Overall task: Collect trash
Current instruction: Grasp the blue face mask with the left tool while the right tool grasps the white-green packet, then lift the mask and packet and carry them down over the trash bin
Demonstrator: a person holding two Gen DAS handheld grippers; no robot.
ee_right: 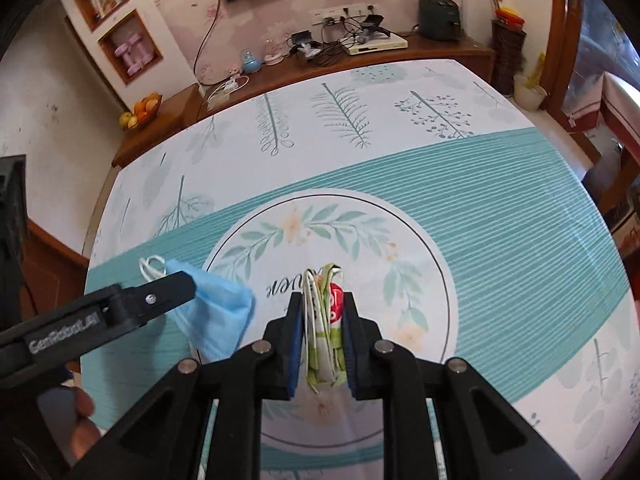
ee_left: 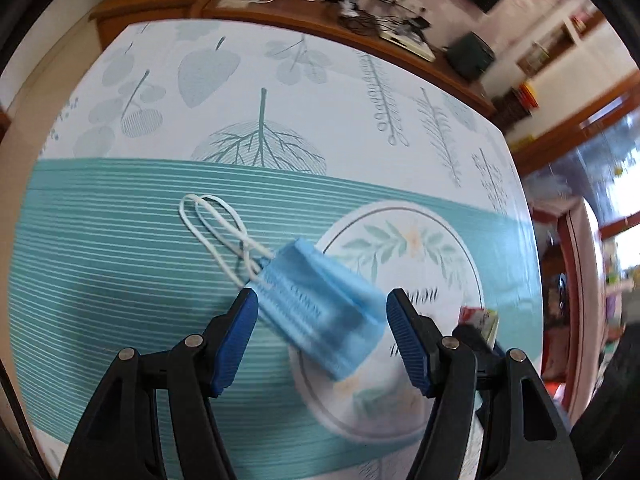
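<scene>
Wrappers, a folded wad of crinkled white, green and red printed paper or film, stand pinched upright between the ribbed blue pads of the right gripper, which is clenched on them over the round floral medallion printed on the tabletop. Left of the medallion's centre, overlapping its rim, lies the mask: pleated pale-blue fabric, soft and rumpled, with thin white elastic loops trailing off it onto the teal striped band of the cloth. The left gripper hangs over the mask, its black arms spread wide and its blue ridged pads on either side of the fabric, not closed on it. Beyond the medallion the cloth turns white with line-drawn leaves and ferns. Past the tabletop's far edge runs a wooden sideboard carrying tangled cables, a white box and a bowl of fruit.
</scene>
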